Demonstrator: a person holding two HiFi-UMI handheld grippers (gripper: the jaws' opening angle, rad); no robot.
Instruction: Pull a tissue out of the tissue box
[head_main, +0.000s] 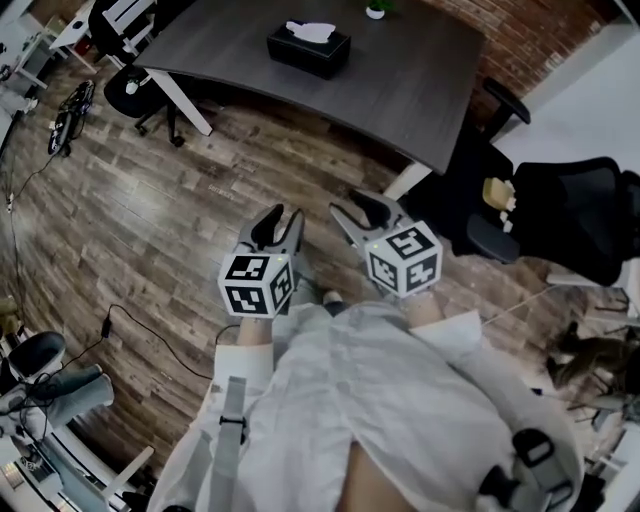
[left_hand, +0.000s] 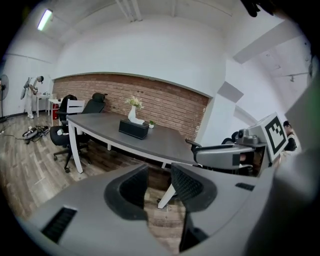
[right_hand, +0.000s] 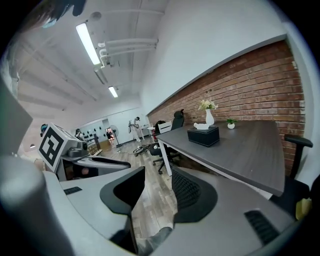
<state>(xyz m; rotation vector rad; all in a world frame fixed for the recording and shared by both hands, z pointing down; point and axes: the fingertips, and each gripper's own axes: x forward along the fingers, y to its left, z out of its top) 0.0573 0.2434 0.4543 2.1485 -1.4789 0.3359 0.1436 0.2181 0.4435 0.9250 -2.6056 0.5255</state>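
Note:
A black tissue box (head_main: 308, 47) with a white tissue (head_main: 311, 31) sticking out of its top stands on the dark grey desk (head_main: 400, 80), far ahead of me. It also shows as the tissue box (left_hand: 133, 129) in the left gripper view and the tissue box (right_hand: 203, 135) in the right gripper view. My left gripper (head_main: 281, 224) and right gripper (head_main: 352, 213) hang side by side over the wooden floor, well short of the desk. Both stand open with nothing between the jaws.
A black office chair (head_main: 560, 215) stands to the right of the desk, another chair (head_main: 140, 90) at its left end. A small potted plant (head_main: 376, 10) sits at the desk's far edge, a white vase with flowers (left_hand: 132, 114) behind the box. Cables (head_main: 60, 120) lie on the floor at left.

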